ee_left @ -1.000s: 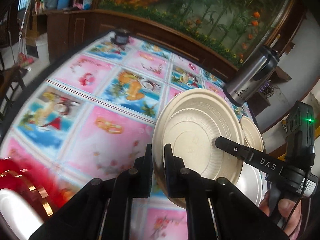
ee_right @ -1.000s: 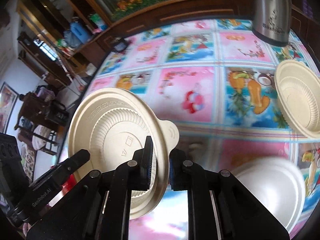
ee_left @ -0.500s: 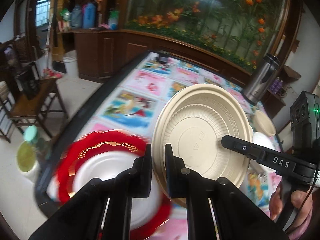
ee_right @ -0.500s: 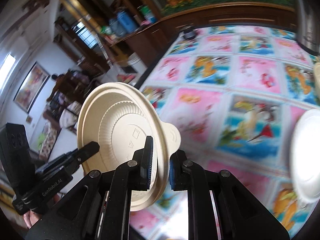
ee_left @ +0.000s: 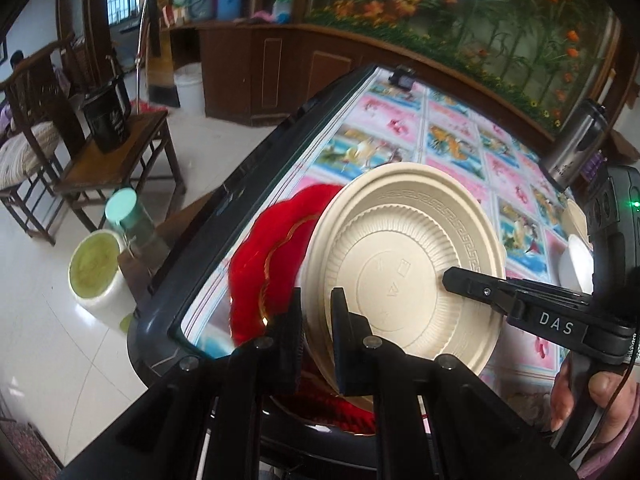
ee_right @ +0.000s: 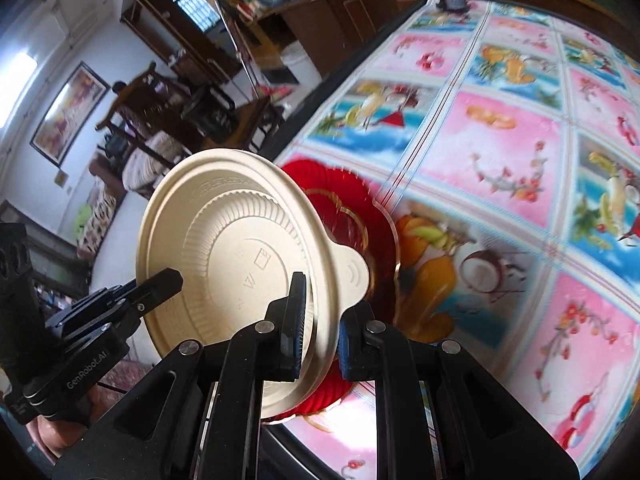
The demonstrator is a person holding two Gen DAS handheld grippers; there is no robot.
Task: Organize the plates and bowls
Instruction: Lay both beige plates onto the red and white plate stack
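Both grippers hold one beige plate by opposite rims, tilted on edge with its ribbed underside facing the cameras. My left gripper is shut on its near rim; the right gripper shows across it. In the right wrist view my right gripper is shut on the plate near its tab, and the left gripper grips the far side. The plate hangs just above a red plate with gold trim, also in the right wrist view, lying near the table's corner.
The table has a pink and blue picture cloth and a dark edge. A steel flask, a white bowl and a beige bowl stand to the right. A wooden chair and a white bucket are on the floor.
Both grippers have carried the beige plate leftward across the table, from near the bowls to over the red plate at the table's corner. Both stay shut on it.
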